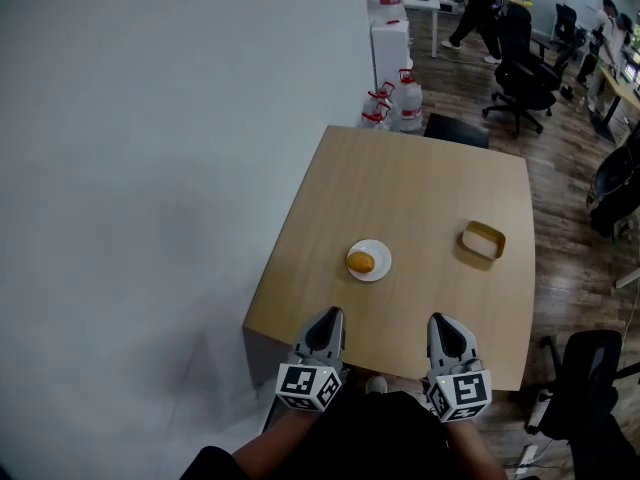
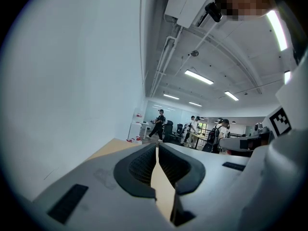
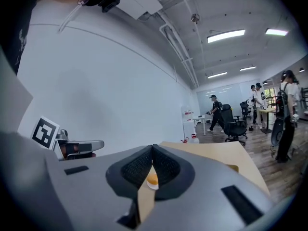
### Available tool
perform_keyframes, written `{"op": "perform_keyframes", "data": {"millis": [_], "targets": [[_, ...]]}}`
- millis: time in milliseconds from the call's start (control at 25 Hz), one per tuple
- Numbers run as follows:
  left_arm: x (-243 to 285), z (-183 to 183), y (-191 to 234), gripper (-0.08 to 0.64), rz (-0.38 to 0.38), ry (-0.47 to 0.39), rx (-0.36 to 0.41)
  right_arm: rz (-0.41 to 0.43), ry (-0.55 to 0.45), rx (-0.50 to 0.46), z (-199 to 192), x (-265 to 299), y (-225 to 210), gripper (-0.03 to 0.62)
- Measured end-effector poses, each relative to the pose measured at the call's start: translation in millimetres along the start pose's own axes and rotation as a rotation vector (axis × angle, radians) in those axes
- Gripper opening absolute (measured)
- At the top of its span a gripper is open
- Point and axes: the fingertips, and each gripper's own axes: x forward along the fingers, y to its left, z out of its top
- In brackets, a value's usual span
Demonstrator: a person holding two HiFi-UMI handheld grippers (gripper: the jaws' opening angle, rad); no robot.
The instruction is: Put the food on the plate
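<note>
Light tan wood table (image 1: 420, 188). White plate (image 1: 381, 268), orange-yellow food (image 1: 360, 262). Mustard-tan dish (image 1: 483, 240) nr table's right edge. Left gripper (image 1: 330, 315) & right gripper (image 1: 441, 320) grey w/ black ribbed pads (image 2: 139, 165); cubes (image 1: 308, 386) white w/ black square markers. Dark brown plank floor (image 1: 570, 218), white wall (image 1: 150, 168).

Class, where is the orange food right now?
In the head view the orange food lies on the white plate near the table's middle, left of the tan tray and ahead of the left gripper.
</note>
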Motion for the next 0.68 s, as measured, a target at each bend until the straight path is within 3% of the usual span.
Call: {"op": "perform_keyframes", "data": {"millis": [200,400,680], "targets": [[5.3,-0.3,1.3,0.026,0.000,0.006,0.014,-0.027,-0.005,-0.004,1.4,1.9,-11.5,0.060],[11.3,7.2,-7.5,0.026,-0.020,0.005,0.099,-0.048,-0.002,-0.011,2.2,5.5,-18.9,0.060],[22.6,7.7,-14.0,0.026,-0.042,0.005,0.089,-0.065,0.009,-0.018,-1.5,8.3,-22.5,0.061]]}}
